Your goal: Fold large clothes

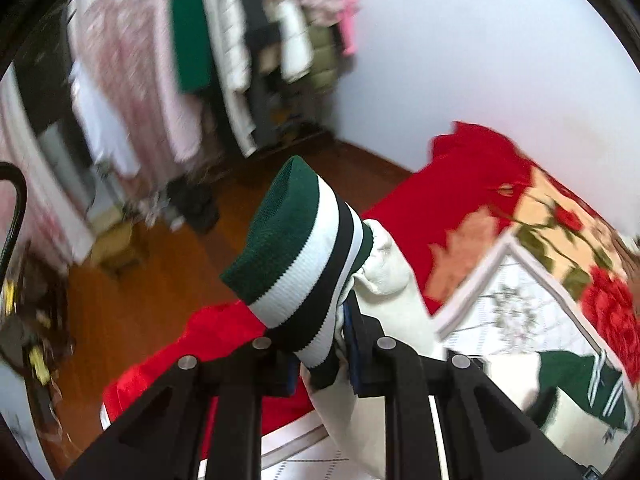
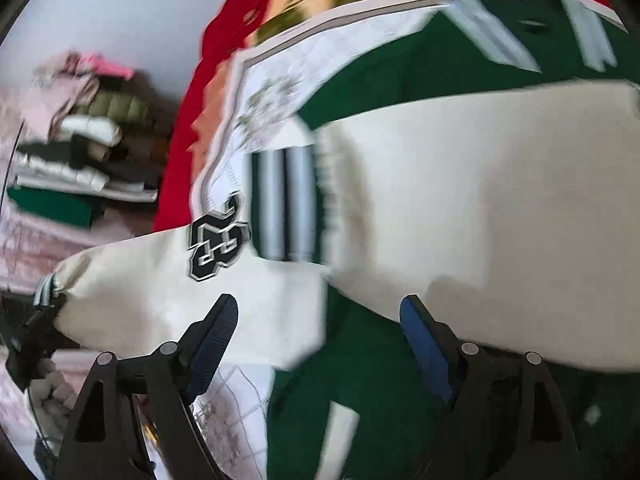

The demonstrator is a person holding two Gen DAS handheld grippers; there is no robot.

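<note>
The left gripper [image 1: 324,354], jaws pinching the green-and-white striped knit cuff [image 1: 298,252] of a cream-sleeved green varsity jacket [image 2: 460,216], lifts it above the bed; the right gripper [image 2: 320,320] hovers spread-jawed, empty. The sleeve should be drawn taut before laying across.

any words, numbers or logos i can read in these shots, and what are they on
No plain printed words, brand names or labels show in either view.
One black, white-edged stitched patch on the cream sleeve of the green and cream jacket: blocky characters, possibly digits, too tilted and blurred to read for certain.
</note>
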